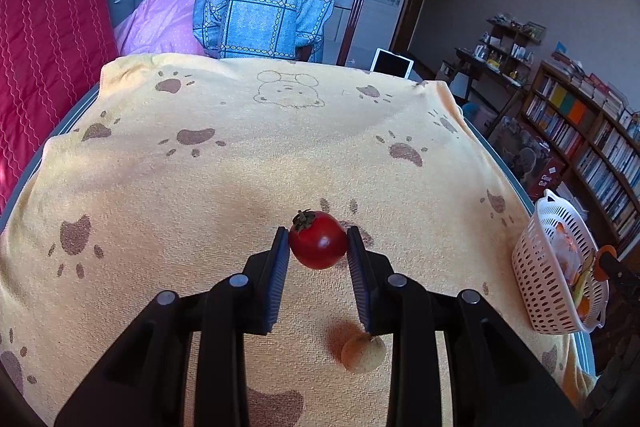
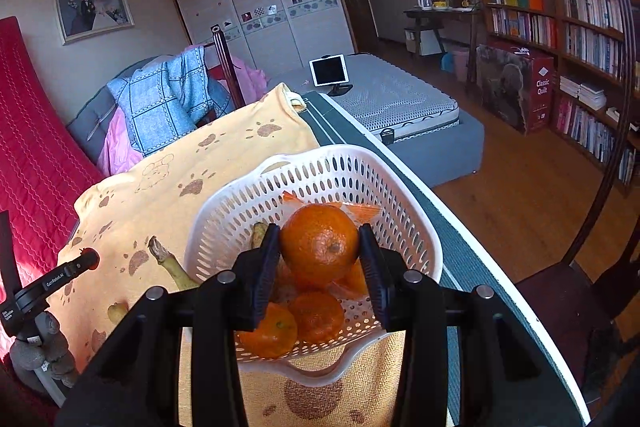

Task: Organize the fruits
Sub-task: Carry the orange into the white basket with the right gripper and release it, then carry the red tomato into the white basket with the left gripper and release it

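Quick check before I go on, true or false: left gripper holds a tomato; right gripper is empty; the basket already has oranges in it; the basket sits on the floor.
1. The left gripper holds a tomato. True.
2. The right gripper is empty. False: it is shut on an orange.
3. The basket already has oranges in it. True.
4. The basket sits on the floor. False: it sits on the yellow towel.

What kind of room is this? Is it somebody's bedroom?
Yes, most likely a bedroom at home. There is a bed with a bare mattress, a big wardrobe with sliding doors, and a full bookshelf along the wall.
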Tool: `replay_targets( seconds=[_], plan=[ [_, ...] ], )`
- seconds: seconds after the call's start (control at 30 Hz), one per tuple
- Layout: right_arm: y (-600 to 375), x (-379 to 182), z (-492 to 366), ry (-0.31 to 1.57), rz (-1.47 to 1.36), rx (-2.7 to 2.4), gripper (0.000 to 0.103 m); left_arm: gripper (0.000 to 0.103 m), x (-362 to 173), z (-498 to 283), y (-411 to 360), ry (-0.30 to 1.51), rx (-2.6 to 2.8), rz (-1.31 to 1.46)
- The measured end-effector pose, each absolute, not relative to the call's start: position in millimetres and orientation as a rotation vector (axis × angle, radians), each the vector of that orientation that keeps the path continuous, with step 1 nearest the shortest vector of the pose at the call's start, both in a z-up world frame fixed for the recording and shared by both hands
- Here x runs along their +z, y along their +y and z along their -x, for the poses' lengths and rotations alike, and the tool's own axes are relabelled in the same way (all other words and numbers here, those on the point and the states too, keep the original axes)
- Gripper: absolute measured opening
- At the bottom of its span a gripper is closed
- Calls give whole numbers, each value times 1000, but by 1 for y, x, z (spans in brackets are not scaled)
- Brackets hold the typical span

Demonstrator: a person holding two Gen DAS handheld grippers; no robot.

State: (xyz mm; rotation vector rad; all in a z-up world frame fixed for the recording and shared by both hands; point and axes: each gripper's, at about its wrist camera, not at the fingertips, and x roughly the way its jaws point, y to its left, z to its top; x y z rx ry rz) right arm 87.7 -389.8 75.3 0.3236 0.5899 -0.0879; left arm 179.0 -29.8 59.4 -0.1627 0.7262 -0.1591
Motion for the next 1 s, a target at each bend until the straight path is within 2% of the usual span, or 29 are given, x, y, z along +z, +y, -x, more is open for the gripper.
replay_targets(
  seconds=[0.1, 0.17, 0.6, 1.0],
  plan=[
    [-394, 74, -86, 584, -346, -93, 43, 30, 59, -179, -30, 726, -160, 161],
    [-395, 75, -85, 574, -351, -94, 48, 30, 59, -178, -32, 725, -162, 157],
    [-385, 77, -68, 489, -263, -142, 48, 30, 65, -177, -45, 735, -202, 163],
    [-388, 74, -59, 438, -252, -179, 48, 30, 86, -170, -101, 731, -316, 126]
  ],
)
